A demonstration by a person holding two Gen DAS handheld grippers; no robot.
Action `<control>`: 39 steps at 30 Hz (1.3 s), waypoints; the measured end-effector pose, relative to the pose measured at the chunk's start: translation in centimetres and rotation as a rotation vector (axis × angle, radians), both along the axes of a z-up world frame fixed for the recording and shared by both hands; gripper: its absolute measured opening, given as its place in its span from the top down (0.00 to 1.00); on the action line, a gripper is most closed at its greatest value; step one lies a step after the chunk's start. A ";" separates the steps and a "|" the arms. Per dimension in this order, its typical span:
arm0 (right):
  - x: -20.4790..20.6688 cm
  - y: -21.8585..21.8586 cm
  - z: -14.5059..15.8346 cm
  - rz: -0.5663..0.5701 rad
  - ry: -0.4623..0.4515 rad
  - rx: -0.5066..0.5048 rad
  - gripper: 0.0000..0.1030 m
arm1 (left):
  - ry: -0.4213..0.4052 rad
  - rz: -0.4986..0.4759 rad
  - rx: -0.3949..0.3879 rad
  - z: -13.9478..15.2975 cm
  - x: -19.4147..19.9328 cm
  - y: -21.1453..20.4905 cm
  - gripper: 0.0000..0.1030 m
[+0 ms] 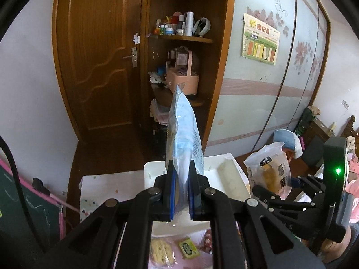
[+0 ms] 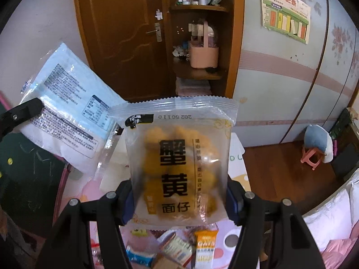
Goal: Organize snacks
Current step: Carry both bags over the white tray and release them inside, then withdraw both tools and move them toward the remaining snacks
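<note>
**Two snack packets lifted above the tabletop**

Left gripper (image 1: pixel 181 188): jaws pressed together, pinching the lower end of a pale blue-and-white plastic snack pouch (image 1: pixel 184 139). Pouch held edge-on and upright in the left wrist view, top seal pointing toward the brown wooden corner shelf (image 1: pixel 186 38). Same pouch seen flat from the right wrist view at upper left, printed back panel facing the camera (image 2: pixel 67 109), tilted, one black finger (image 2: pixel 22 112) of the left gripper across its left edge.

Right gripper (image 2: pixel 181 199): jaws spread about halfway, closed on the two side edges of a square translucent snack packet with large black characters and yellow-orange pieces inside (image 2: pixel 179 161). Packet upright, crimped top seal uppermost, its left edge overlapping the blue-and-white pouch in the picture. From the left wrist view, same packet at right (image 1: pixel 269 170), just beside the left gripper.

Below both, well apart from the held packets: a pink patterned tabletop (image 2: pixel 226 231) strewn with small wrapped snacks, among them an orange-and-white bar wrapper (image 2: pixel 205 246) and a round cracker in clear wrap (image 1: pixel 160 252). White rectangular tray (image 1: pixel 219 168) behind the blue pouch. Brown wooden door (image 1: pixel 101 67) and pale floral wardrobe panel (image 1: pixel 258 89) beyond.
</note>
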State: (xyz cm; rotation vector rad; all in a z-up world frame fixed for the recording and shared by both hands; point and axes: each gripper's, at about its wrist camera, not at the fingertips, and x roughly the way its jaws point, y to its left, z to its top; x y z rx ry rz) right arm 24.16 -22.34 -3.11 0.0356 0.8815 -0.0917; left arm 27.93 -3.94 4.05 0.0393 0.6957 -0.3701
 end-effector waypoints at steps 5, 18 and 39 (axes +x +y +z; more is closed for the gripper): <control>3.5 -1.0 -2.4 -0.048 0.053 0.010 0.38 | 0.050 -0.012 0.056 -3.3 3.3 -1.3 0.94; 8.4 -2.3 -11.5 -0.117 0.285 0.043 0.30 | 0.173 -0.035 0.227 -13.2 7.2 -3.5 0.91; 6.8 -1.0 -8.9 -0.094 0.164 0.065 0.12 | 0.122 0.026 0.192 -10.7 4.6 -2.1 0.12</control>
